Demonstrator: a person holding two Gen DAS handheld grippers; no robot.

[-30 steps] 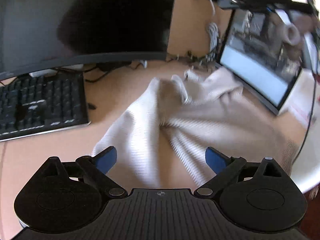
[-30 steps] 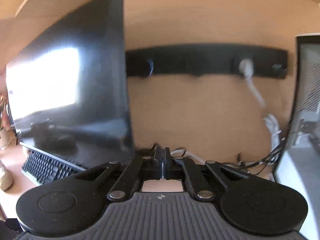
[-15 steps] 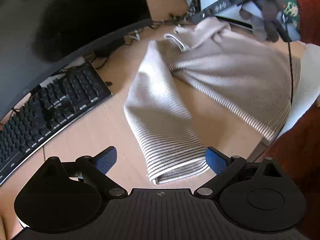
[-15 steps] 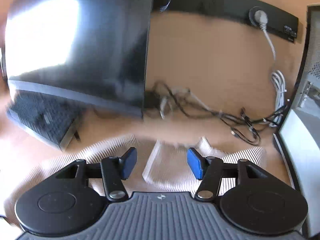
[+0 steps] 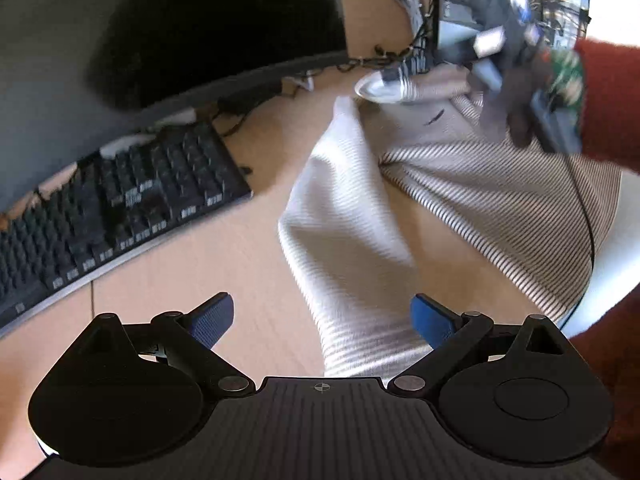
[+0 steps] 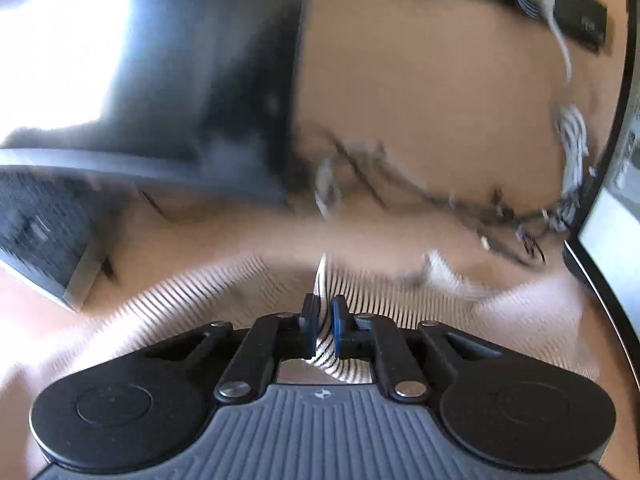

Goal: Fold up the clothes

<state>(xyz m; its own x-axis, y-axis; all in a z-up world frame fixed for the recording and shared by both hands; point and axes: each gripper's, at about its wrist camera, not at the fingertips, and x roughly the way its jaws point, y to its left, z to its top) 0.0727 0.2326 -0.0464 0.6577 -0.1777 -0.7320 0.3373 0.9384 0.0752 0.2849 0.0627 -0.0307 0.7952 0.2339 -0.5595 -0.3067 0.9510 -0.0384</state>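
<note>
Striped garment [image 5: 472, 200], beige with fine dark lines, lies spread on the wooden tabletop [image 5: 224, 280] between a black keyboard [image 5: 120, 204] on the left and a laptop [image 6: 612, 216] on the right, one long sleeve or leg running toward the left gripper.

The left gripper [image 5: 322, 320] points downward over that near end, its blue fingers [image 5: 212, 320] spread wide with the cloth's end lying between them, neither pad touching it. The right gripper [image 6: 323, 320] is tipped down at the far edge of the garment, its fingers pinched on a fold of the striped cloth that stands up between the pads. From the left wrist view, a gloved hand [image 5: 516, 92] with a rust-red sleeve [image 5: 608, 100] holds that gripper above the cloth, though it is blurred.

A second ago the right gripper was shut on nothing and faced the wall and power strip; half a second ago its fingers stood wide over the cloth; now they are closed on it. The left gripper has slid closer to the near end of the garment, fingers as wide as before.

One garment, two grippers, one keyboard, one large dark monitor [image 5: 160, 28], one laptop, one tangle of cables [image 6: 440, 200].
</note>
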